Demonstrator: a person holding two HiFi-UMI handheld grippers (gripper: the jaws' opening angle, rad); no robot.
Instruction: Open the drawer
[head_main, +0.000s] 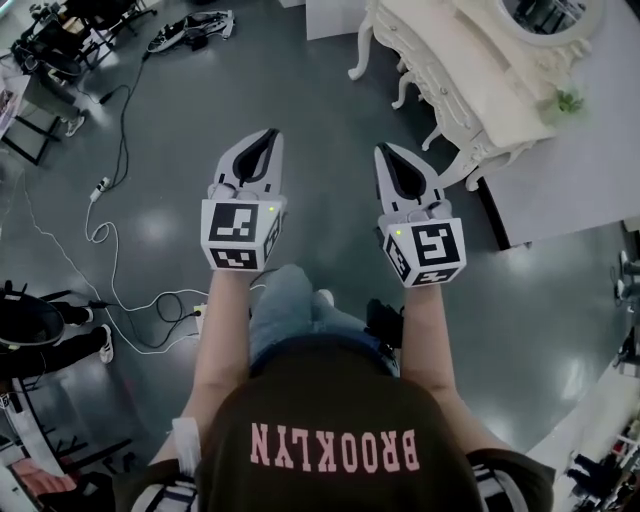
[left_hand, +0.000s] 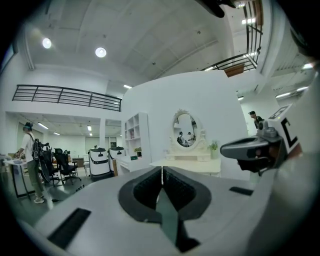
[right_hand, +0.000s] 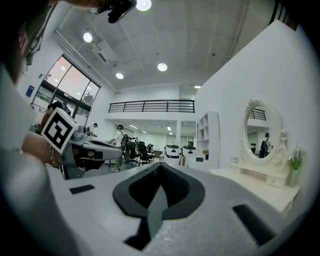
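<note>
Drawer: not distinguishable in any view, judged to sit in the front of the cream dressing table. This was a carved, scroll-legged piece with an oval mirror and a small green plant, standing ahead and to the right on the glossy grey floor. Left gripper and right gripper, matte grey shells with black padded fingers, were level and well apart from the table, each pair pressed together on nothing. Step judged: approach, drawer unopened; the next move called for closing the gap, finding the pull and parting one pair.
</note>
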